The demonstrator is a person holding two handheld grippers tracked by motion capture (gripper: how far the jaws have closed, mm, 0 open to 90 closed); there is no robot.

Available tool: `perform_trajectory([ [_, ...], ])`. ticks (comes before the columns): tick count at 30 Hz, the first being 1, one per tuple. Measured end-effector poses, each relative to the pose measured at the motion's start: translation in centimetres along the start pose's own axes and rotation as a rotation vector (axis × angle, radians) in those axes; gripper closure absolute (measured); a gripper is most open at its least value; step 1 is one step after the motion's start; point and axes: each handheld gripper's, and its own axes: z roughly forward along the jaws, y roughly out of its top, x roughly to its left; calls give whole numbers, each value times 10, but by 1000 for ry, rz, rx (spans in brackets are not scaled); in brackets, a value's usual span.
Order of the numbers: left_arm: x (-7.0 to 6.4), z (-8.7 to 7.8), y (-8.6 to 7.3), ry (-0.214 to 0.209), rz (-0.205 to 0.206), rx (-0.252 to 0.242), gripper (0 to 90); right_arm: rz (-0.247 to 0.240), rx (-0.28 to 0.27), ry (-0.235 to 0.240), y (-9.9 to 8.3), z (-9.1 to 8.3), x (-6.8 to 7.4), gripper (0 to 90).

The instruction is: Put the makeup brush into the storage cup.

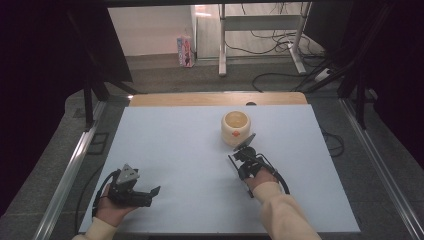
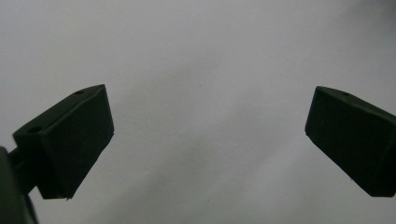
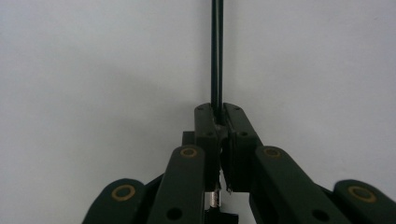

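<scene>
Keep right gripper [image 3: 218, 122] clamped on thin black rod [image 3: 216, 51], left gripper [image 2: 208, 140] jaws apart, steady near cream pot [image 1: 235, 128]

Surface [image 1: 175, 150]: matt, smooth pale-blue sheet; bare wood strip [image 1: 215, 99] along its far edge. Cream pot [image 1: 235, 127] on the sheet: smooth, slightly glossy, looks plastic or glazed. Right gripper [image 3: 217, 119]: matt black plastic, brass-coloured rivets; the thin black disc [image 3: 216, 51] clamped in it looks smooth, edge-on. Left gripper [image 2: 205, 135]: matt black pads.
</scene>
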Motion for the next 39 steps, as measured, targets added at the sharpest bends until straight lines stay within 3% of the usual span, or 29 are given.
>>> perform_trajectory([
  [9, 0, 0, 0, 3, -2, 1, 21, -69, -39, 47, 2, -27, -7, 855],
  [18, 1, 0, 0, 3, -2, 2, 21, -88, -67, 90, 5, -44, -13, 856],
  [31, 1, 1, 0, 1, -1, 1, 23, -226, -121, 130, 5, -77, -14, 855],
  [39, -1, -2, 1, -8, 20, -24, 26, -267, -143, 140, 3, -88, -19, 855],
])
